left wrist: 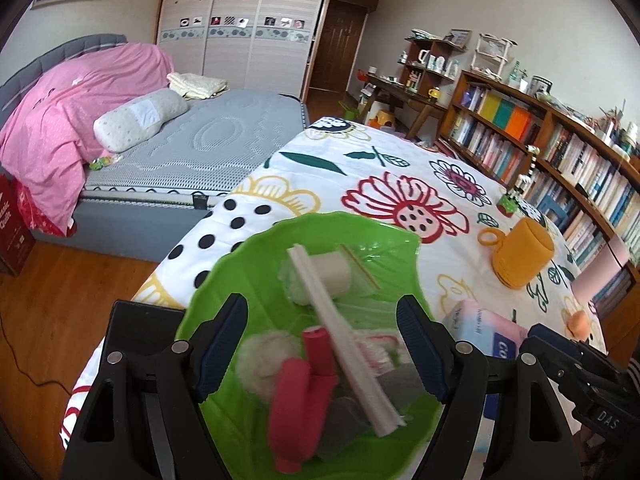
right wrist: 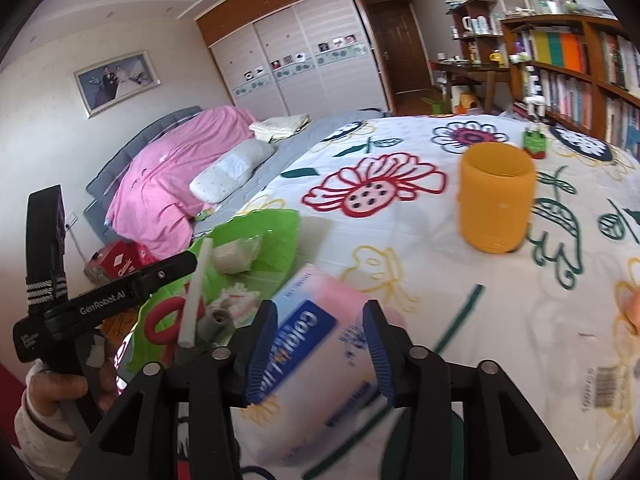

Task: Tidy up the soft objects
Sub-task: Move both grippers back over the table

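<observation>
Basket part filled, tissue pack next

The green basket on the bench already holds rolls and puffs; the left hand-held gripper hovers wide over it. The right hand-held gripper straddles the tissue pack beside the basket, contact unclear; an orange cup remains out.

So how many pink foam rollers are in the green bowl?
2, both at the near side of the green bowl: one pink roller upright beside the white stick, the other pink roller lying in front. More may be hidden underneath.
</observation>
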A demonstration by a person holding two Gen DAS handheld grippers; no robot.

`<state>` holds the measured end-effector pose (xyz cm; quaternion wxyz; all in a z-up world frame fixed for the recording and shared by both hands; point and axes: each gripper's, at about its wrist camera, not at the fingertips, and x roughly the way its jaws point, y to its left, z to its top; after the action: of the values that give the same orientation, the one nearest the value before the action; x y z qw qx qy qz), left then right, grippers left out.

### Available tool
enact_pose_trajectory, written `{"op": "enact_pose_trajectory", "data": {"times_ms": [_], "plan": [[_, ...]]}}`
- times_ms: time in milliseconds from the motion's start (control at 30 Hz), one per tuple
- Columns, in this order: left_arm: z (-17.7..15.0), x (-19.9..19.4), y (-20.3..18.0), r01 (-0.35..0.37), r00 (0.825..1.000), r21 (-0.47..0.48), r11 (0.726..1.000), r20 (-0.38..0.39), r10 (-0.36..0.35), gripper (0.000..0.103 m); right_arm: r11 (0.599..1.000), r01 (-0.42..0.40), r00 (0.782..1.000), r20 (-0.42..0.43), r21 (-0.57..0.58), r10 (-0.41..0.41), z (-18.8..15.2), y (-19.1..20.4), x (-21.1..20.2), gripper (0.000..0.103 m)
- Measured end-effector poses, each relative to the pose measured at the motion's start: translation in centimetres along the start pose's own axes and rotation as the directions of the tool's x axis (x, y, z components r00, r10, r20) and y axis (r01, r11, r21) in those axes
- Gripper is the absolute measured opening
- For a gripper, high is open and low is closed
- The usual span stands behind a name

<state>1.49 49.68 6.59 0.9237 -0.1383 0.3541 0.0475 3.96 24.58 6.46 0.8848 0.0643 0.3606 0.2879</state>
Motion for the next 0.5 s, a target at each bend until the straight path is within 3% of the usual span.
{"op": "enact_pose_trajectory", "data": {"times_ms": [500], "plan": [[-0.6,-0.1,-8.3,0.074,0.997,0.152,0.986,-0.027,-0.07,0.078,0.983,0.134,0.986,0.079,0.122,-0.145,-2.5,-7.4,-6.0,0.06]]}}
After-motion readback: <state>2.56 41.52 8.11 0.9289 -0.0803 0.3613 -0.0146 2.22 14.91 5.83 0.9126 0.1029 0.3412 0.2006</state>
